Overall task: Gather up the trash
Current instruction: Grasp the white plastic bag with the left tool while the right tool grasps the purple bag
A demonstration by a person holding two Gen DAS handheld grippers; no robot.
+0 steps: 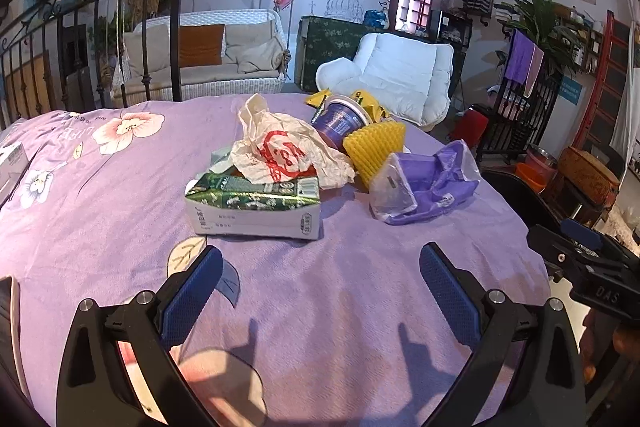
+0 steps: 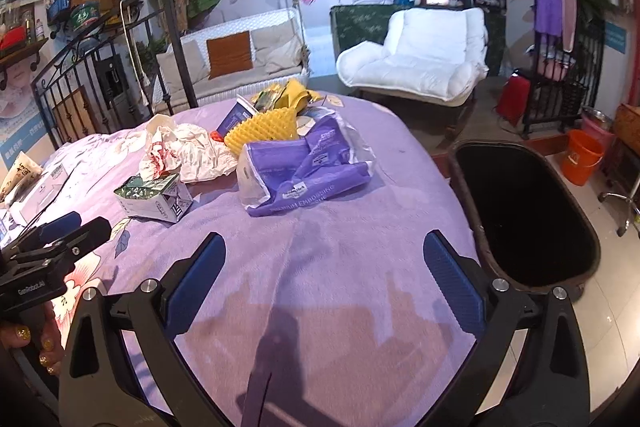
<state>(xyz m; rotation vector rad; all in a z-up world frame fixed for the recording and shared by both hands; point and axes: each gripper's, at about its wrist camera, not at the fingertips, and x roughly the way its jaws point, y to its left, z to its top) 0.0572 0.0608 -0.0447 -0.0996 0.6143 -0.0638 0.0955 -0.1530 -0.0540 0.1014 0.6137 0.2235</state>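
Observation:
Trash lies in a heap on the purple bedspread (image 1: 320,307). A green and white carton (image 1: 256,203) (image 2: 158,197) sits nearest, with a crumpled white and red bag (image 1: 288,151) (image 2: 188,153) on it. Behind are a purple cup (image 1: 340,121), yellow foam netting (image 1: 376,147) (image 2: 264,127) and a purple plastic wrapper (image 1: 428,187) (image 2: 304,171). My left gripper (image 1: 320,275) hovers open just short of the carton. Short of the wrapper, my right gripper (image 2: 324,267) is open too. Neither holds anything.
A black bin (image 2: 524,211) stands on the floor beside the bed's right edge. An orange bucket (image 2: 580,163) and a white armchair (image 2: 416,55) lie beyond. A metal bed frame (image 1: 80,27) borders the far left. White boxes (image 2: 40,191) rest at the bed's left.

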